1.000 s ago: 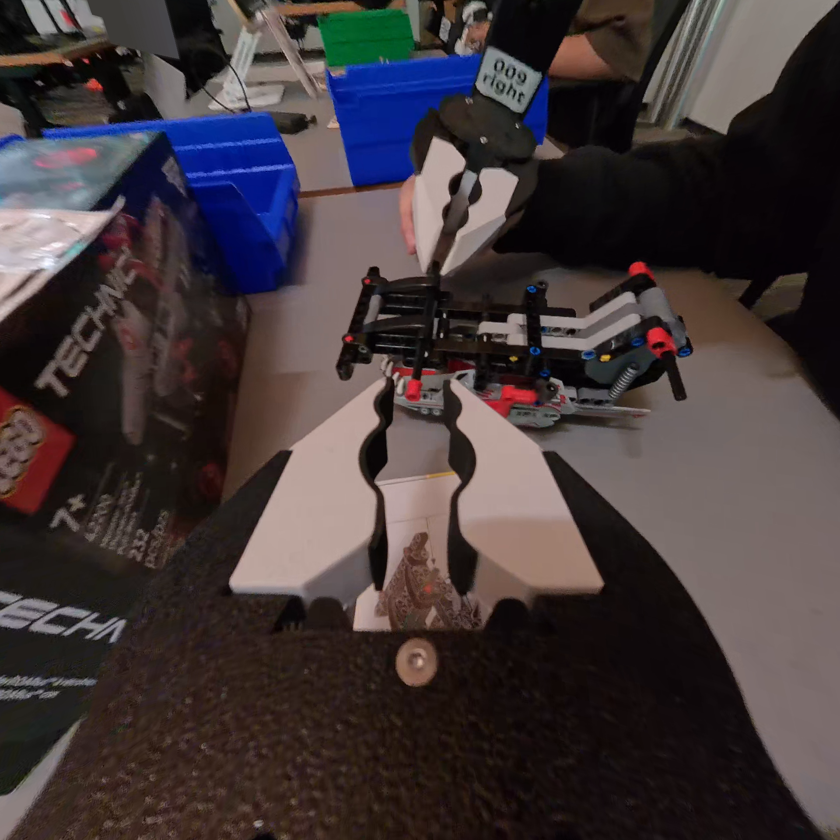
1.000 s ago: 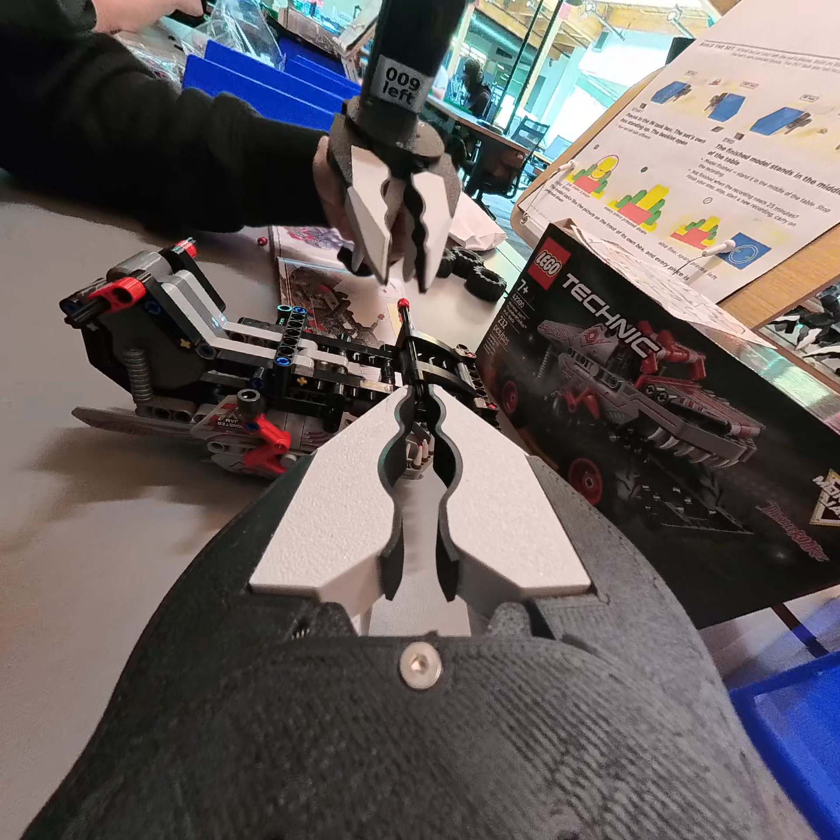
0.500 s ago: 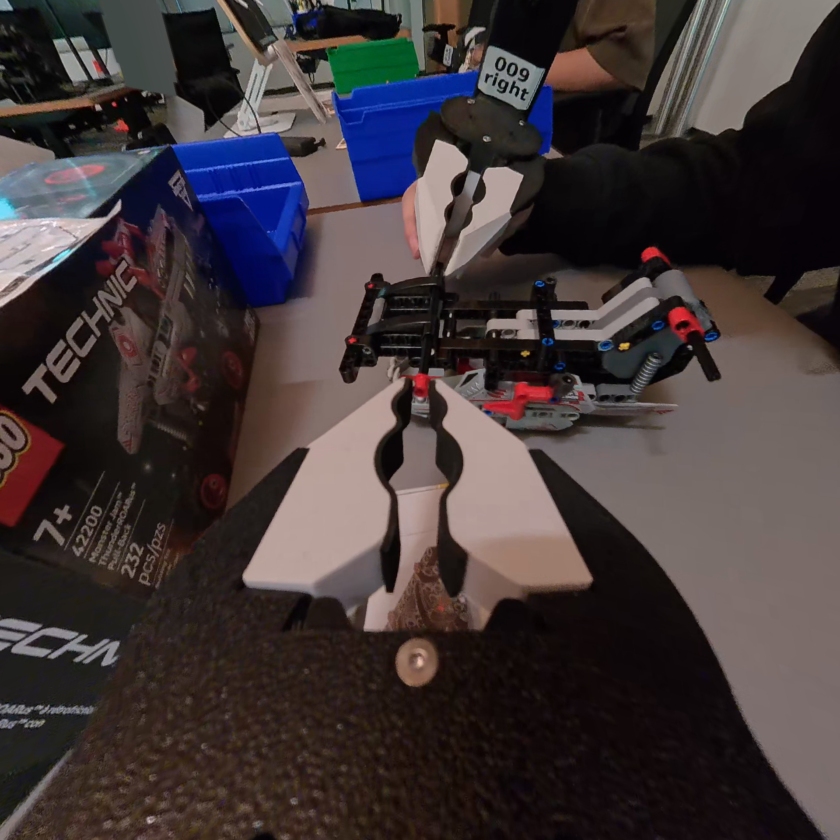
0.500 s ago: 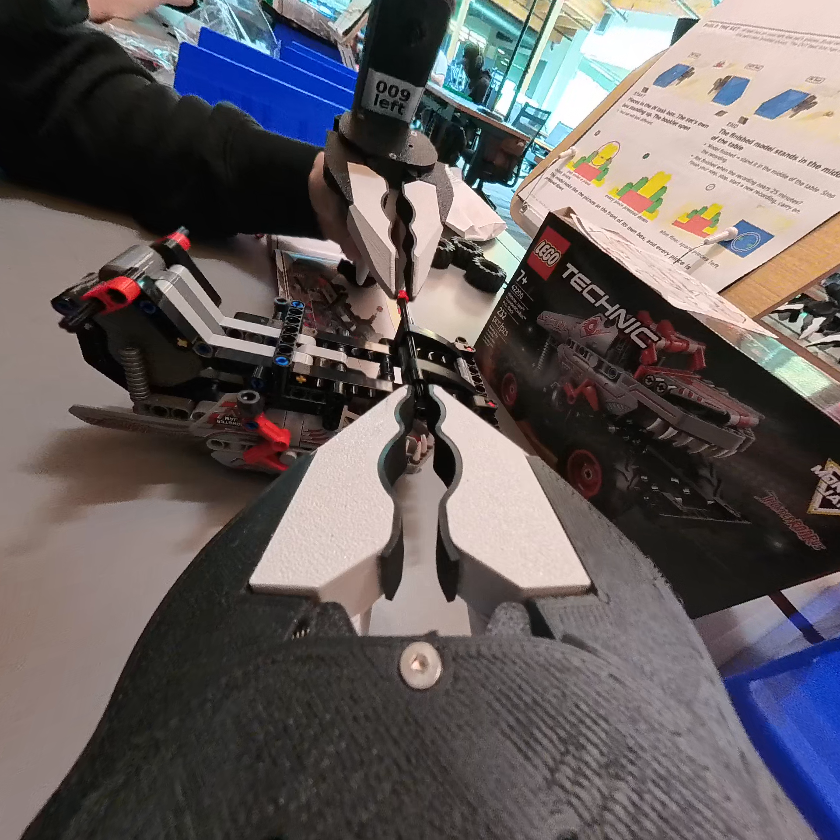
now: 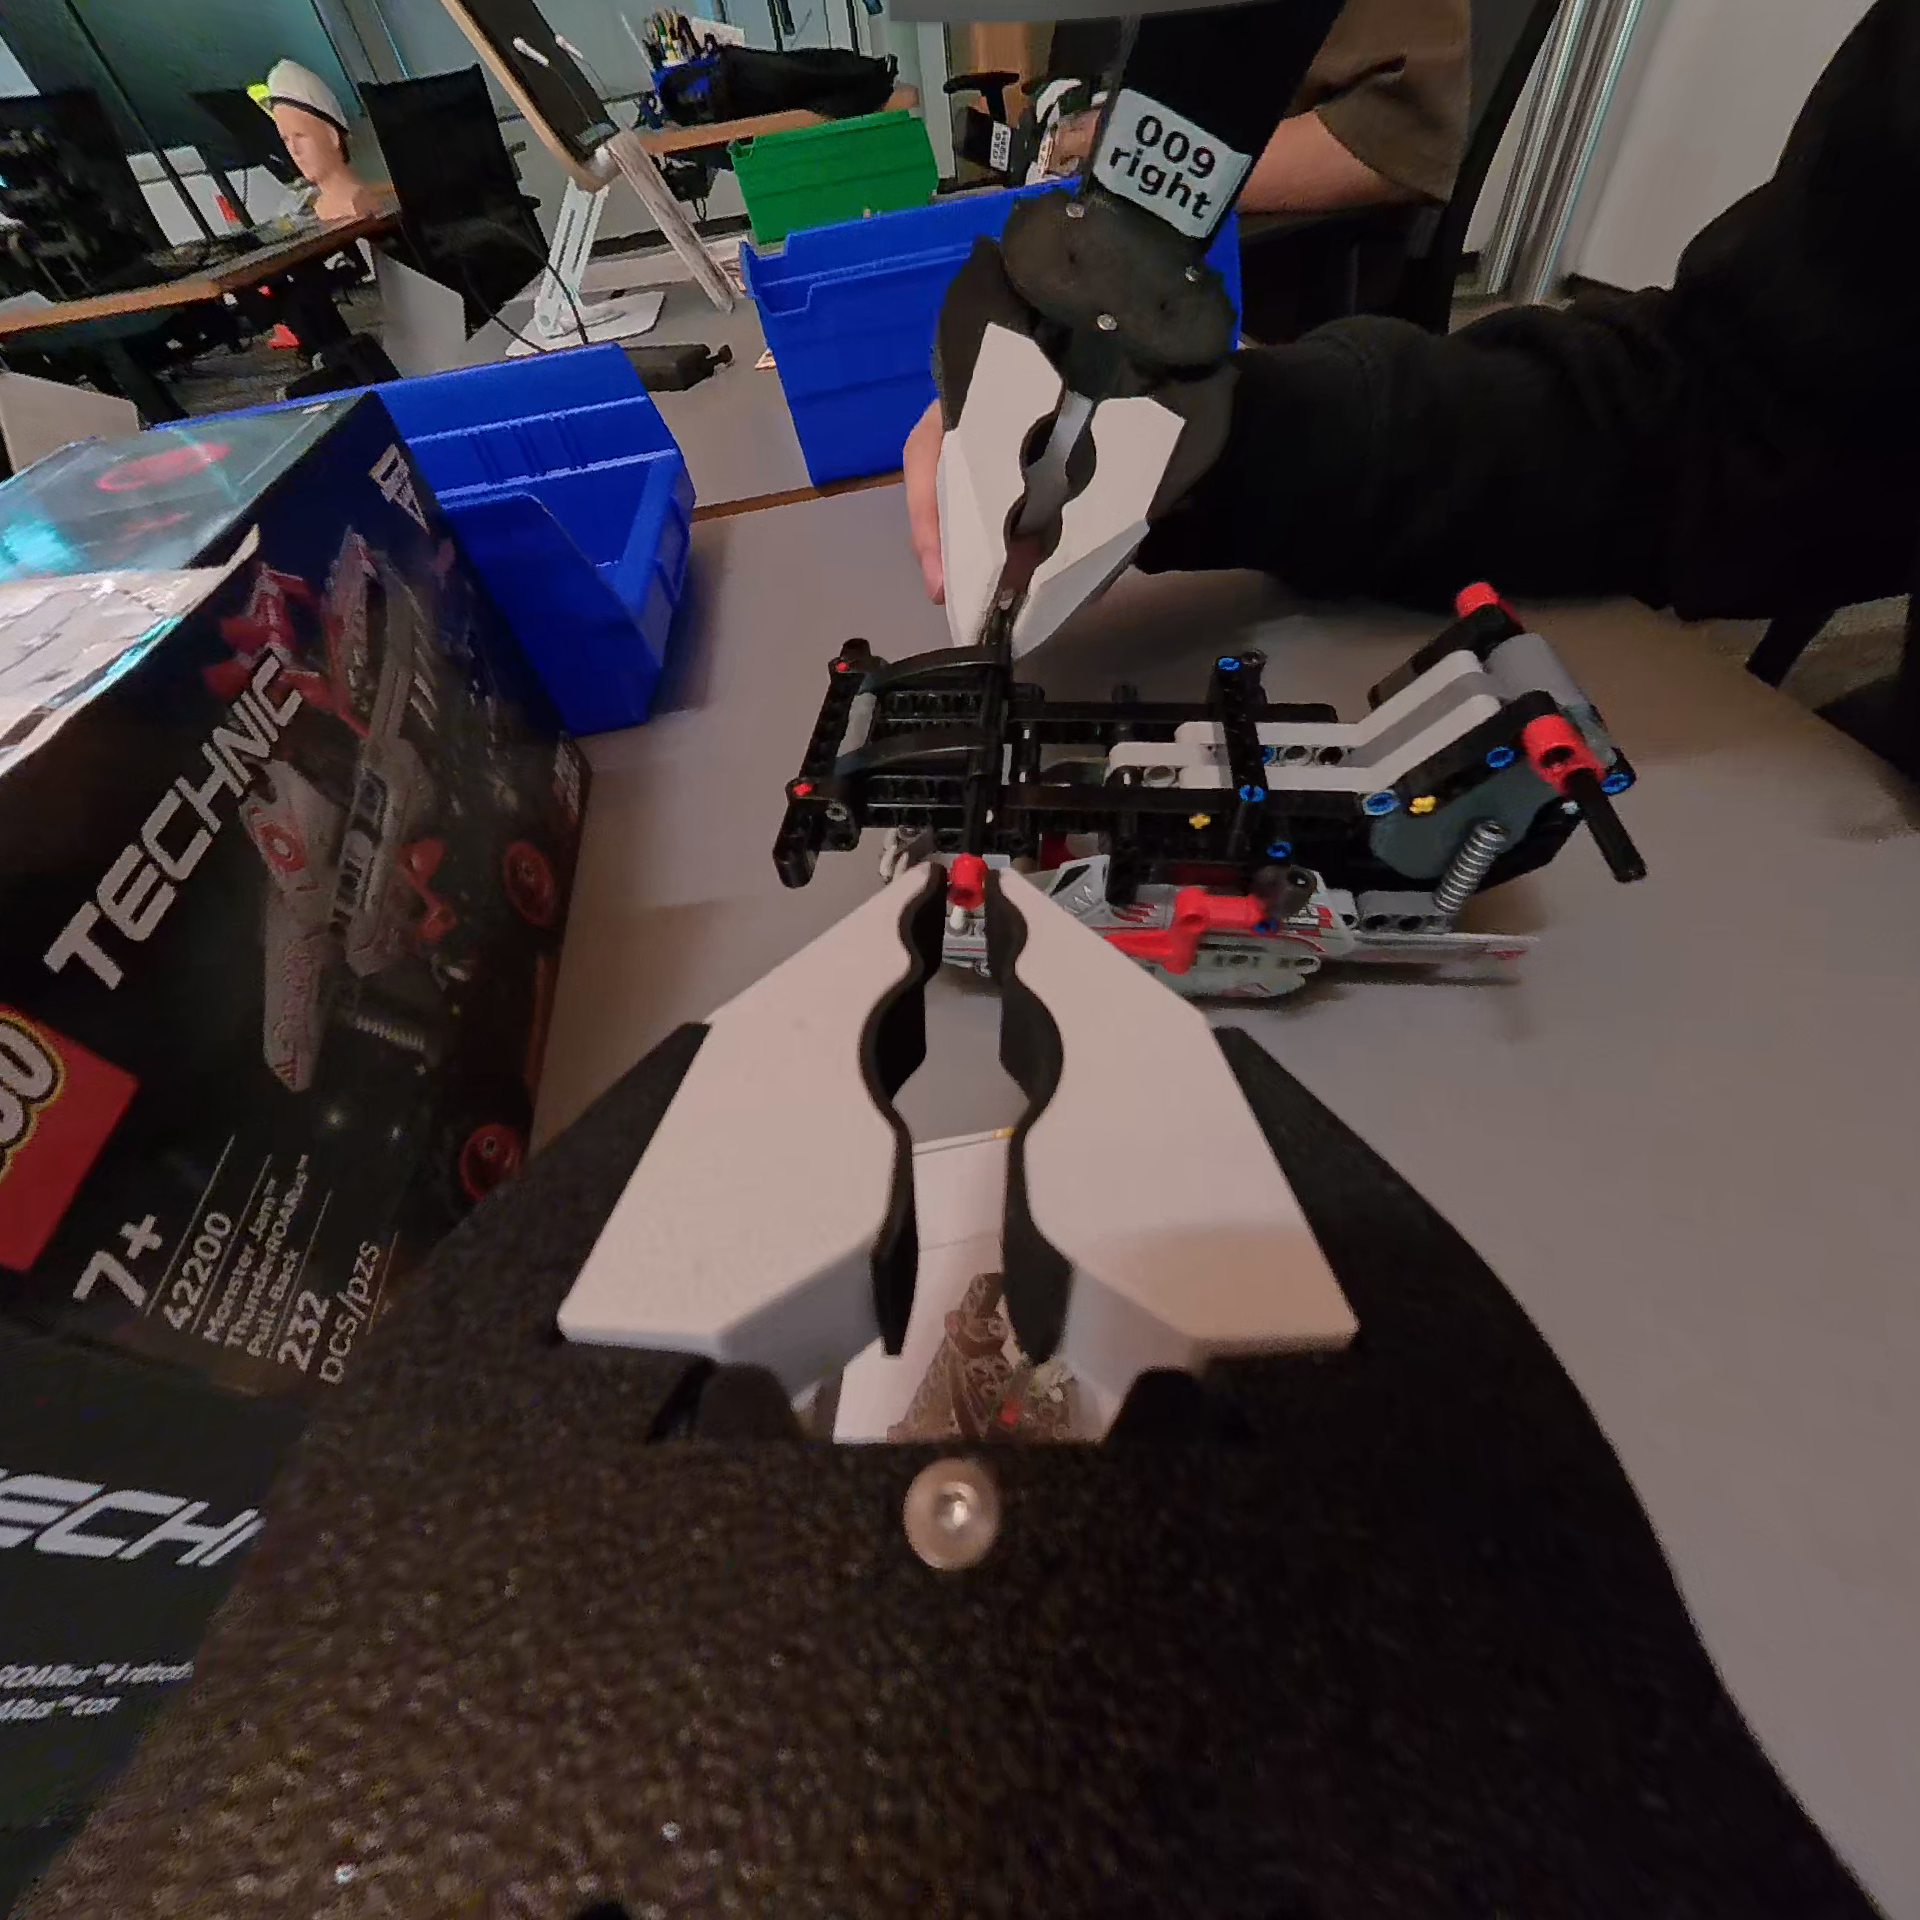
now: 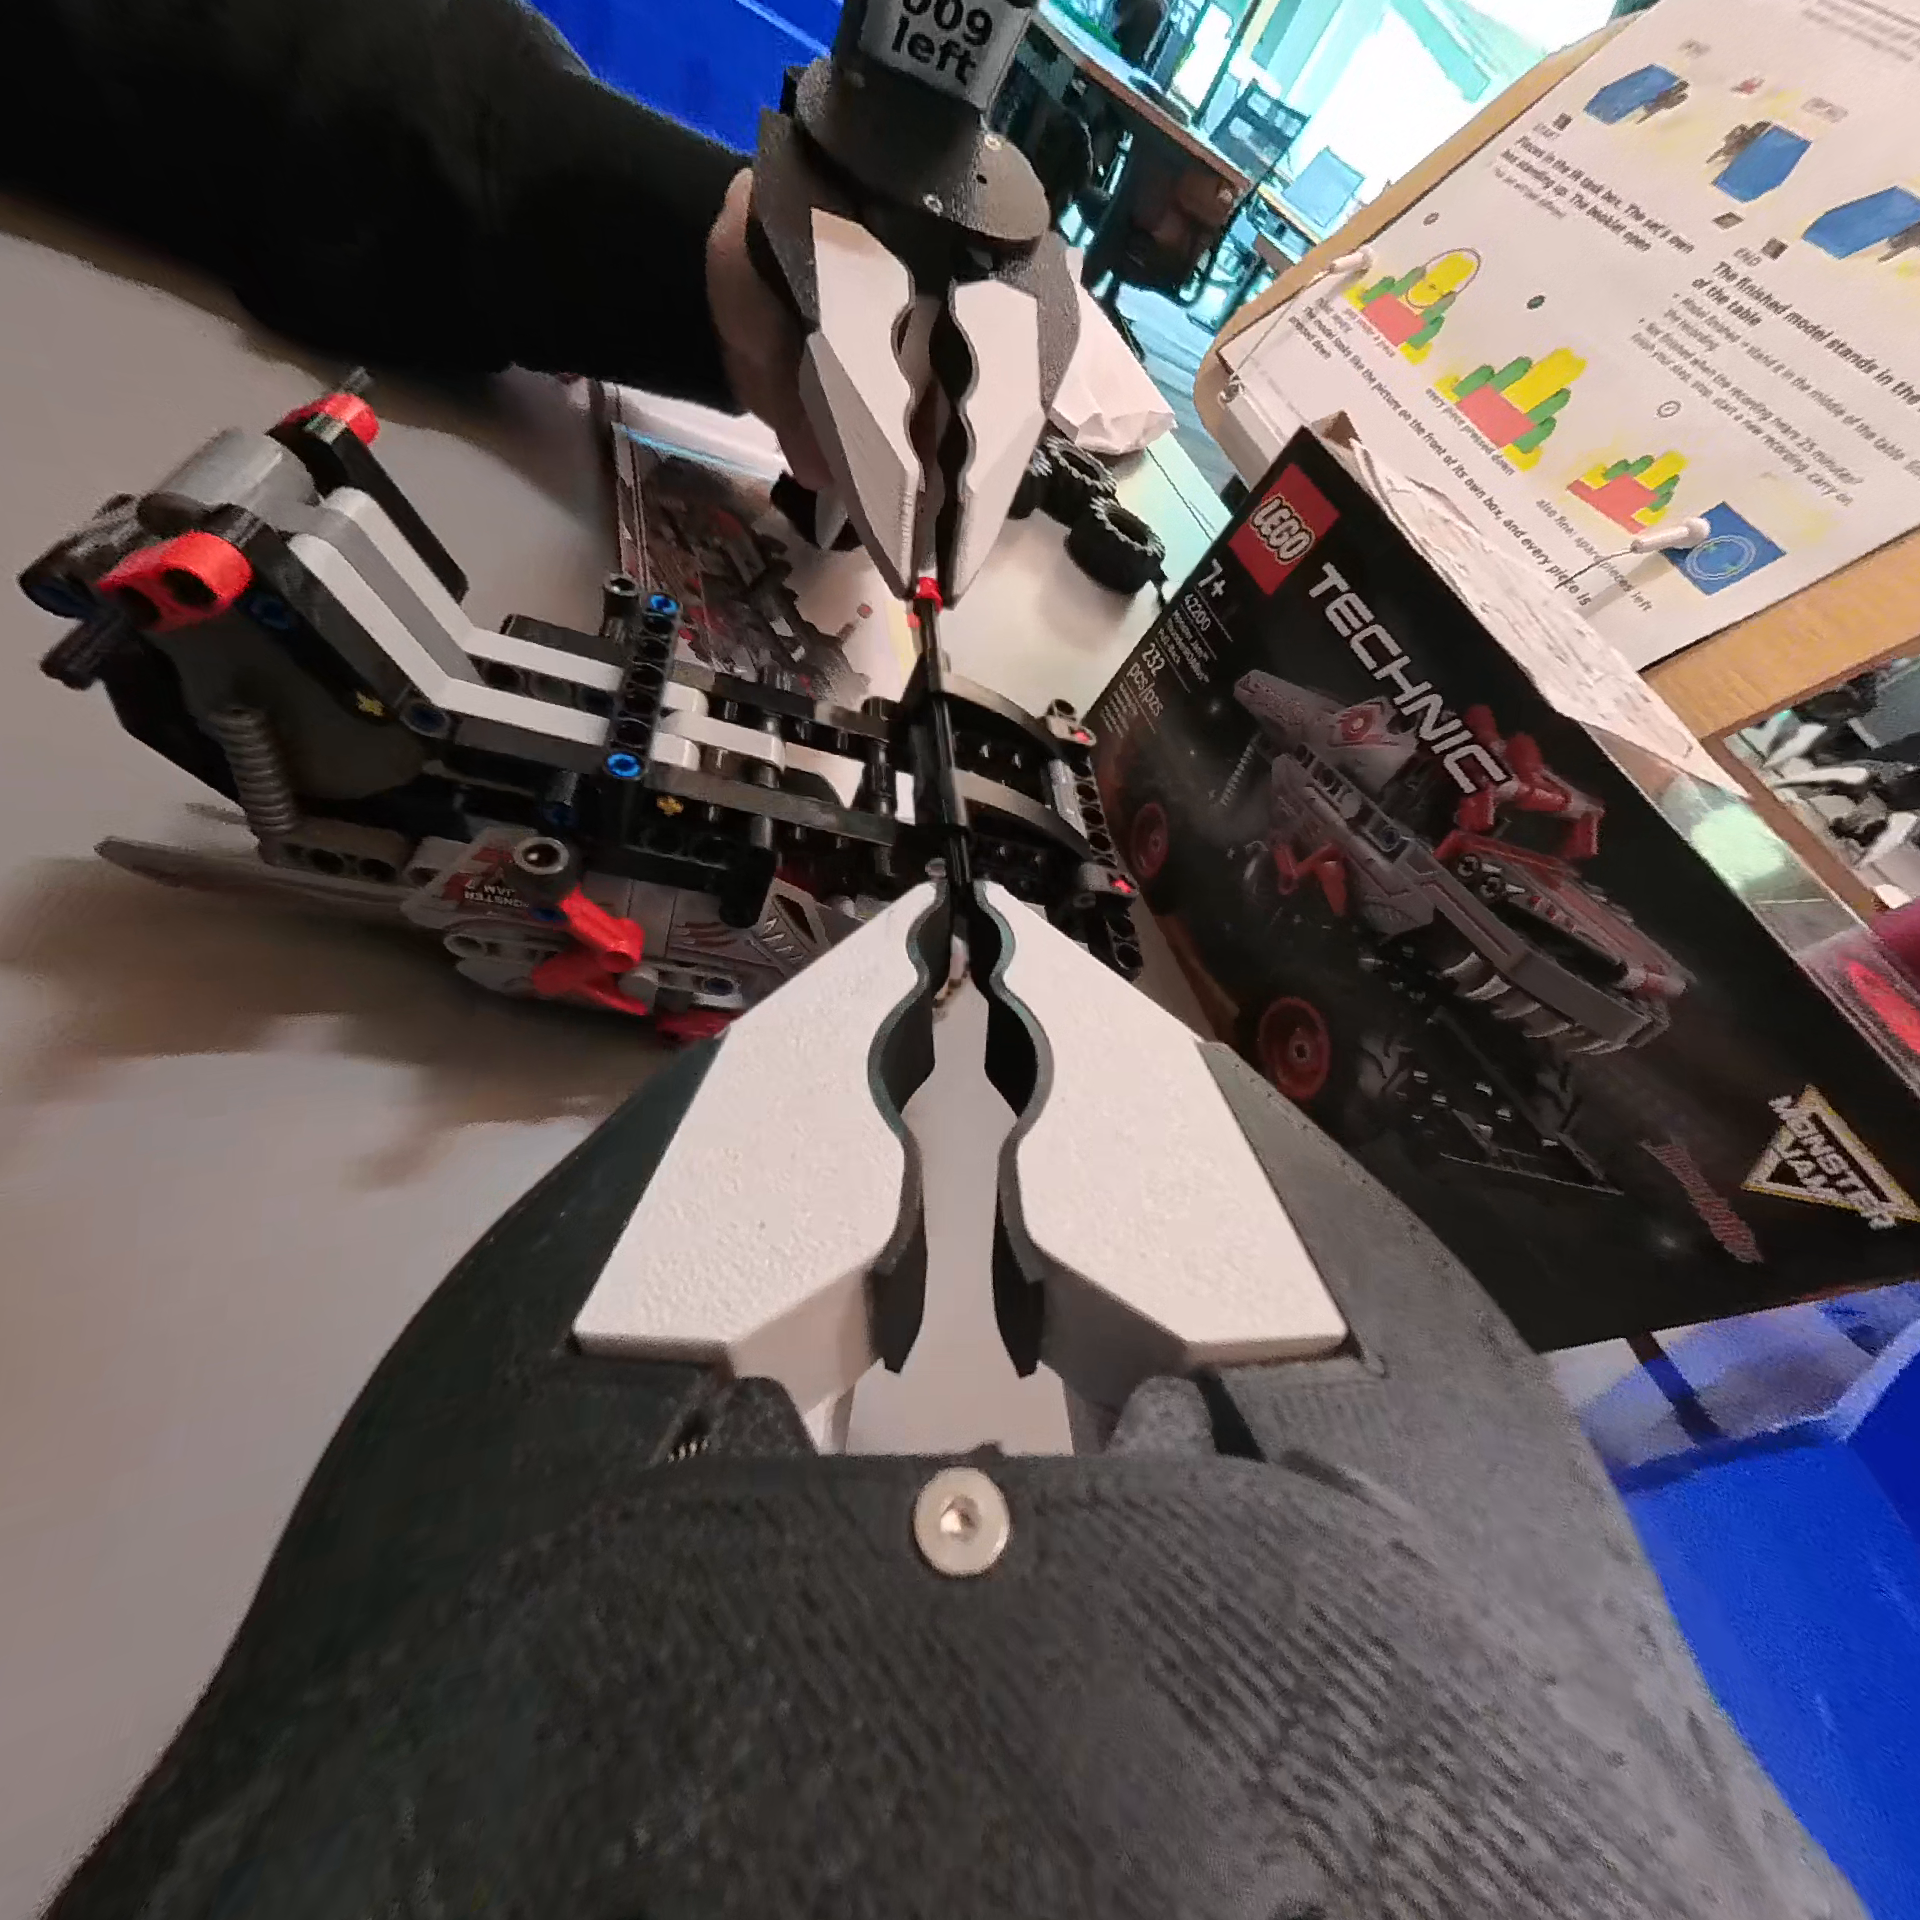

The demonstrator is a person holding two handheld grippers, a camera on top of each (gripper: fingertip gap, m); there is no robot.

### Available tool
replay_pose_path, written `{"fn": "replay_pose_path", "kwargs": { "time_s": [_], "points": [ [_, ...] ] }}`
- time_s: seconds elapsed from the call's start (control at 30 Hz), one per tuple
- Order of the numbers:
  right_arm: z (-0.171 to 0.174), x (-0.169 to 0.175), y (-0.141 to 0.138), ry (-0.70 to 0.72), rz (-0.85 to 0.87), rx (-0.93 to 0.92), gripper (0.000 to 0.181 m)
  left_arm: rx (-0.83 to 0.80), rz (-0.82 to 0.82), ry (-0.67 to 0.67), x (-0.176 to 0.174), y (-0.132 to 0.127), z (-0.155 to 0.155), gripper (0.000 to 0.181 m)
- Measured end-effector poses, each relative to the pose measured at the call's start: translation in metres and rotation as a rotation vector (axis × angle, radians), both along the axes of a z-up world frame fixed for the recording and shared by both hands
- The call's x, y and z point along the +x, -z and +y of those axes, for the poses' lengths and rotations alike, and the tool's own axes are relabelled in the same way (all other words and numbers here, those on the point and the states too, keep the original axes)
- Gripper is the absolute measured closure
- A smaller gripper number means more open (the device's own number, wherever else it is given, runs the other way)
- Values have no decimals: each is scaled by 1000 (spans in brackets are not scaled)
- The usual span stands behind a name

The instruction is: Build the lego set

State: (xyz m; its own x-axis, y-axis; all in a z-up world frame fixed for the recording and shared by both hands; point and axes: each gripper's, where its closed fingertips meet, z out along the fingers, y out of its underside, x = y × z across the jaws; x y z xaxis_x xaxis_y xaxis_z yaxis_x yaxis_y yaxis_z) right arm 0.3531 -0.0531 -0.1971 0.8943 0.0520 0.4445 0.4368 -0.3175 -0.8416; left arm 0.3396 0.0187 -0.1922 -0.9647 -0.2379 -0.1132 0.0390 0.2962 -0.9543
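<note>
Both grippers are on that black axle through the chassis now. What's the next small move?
Probably push the left gripper inward on the red cap while the right gripper steadies the black axle: the axle crosses the chassis and both ends stick out.

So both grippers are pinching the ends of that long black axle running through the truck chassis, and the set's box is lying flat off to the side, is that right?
Nearly. The box is not lying flat; it stands upright beside the chassis, as the right wrist view shows. The rest holds: the left gripper and the right gripper each pinch one end of the black axle through the chassis.
</note>
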Motion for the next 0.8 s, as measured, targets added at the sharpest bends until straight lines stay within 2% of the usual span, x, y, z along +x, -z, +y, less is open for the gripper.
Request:
{"fn": "replay_pose_path", "kwargs": {
  "time_s": [0.13, 0.23, 0.33, 0.53, 0.8],
  "points": [
    [-4, 1, 0, 17, -25, -26, 178, 14, -19, -1, -1, -1, -1, 177],
    [-10, 1, -9, 13, -3, -5, 163, 32, -20, -3, 0, 0, 1, 177],
    [-10, -4, -11, -12, 13, -1, 161, 22, -20, -2, -1, -1, 0, 177],
    [-6, -11, -10, -43, 32, -2, 178, 20, -25, 4, -2, -3, -2, 177],
    [-6, -6, -7, -16, 3, -24, 179, -24, 2, 5, -1, -4, -3, 177]
  ]
}}
